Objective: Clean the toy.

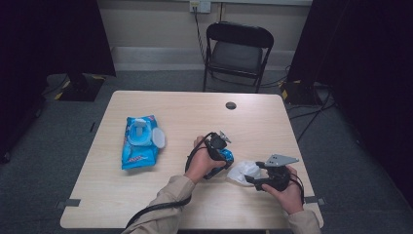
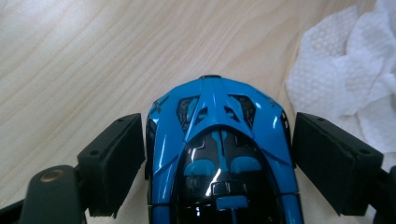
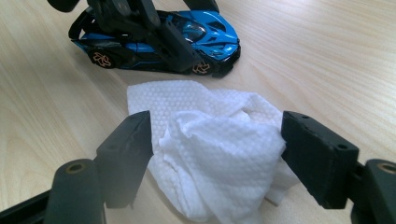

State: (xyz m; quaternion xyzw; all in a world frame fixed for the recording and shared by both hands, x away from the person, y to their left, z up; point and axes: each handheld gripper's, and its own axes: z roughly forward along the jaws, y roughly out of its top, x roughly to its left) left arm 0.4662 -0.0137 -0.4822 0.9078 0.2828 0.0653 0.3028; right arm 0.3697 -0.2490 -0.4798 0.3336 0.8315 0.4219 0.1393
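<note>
A blue and black toy car (image 2: 219,135) stands on the wooden table (image 1: 170,107). My left gripper (image 2: 217,163) straddles it from above, open, with a pad close beside each flank and a thin gap showing. In the high view the left gripper (image 1: 224,161) is right of the table's middle, over the car (image 1: 226,156). Just right of the car lies a crumpled white wipe (image 3: 219,154). My right gripper (image 3: 217,140) is shut on the wipe's raised wad, both pads touching it while its lower folds rest on the table. The car (image 3: 210,32) sits just beyond the wipe.
A blue pack of wet wipes (image 1: 139,146) lies on the left half of the table with its round lid (image 1: 158,138) flipped open. A cable hole (image 1: 231,105) is near the far edge. A black folding chair (image 1: 237,48) stands behind the table.
</note>
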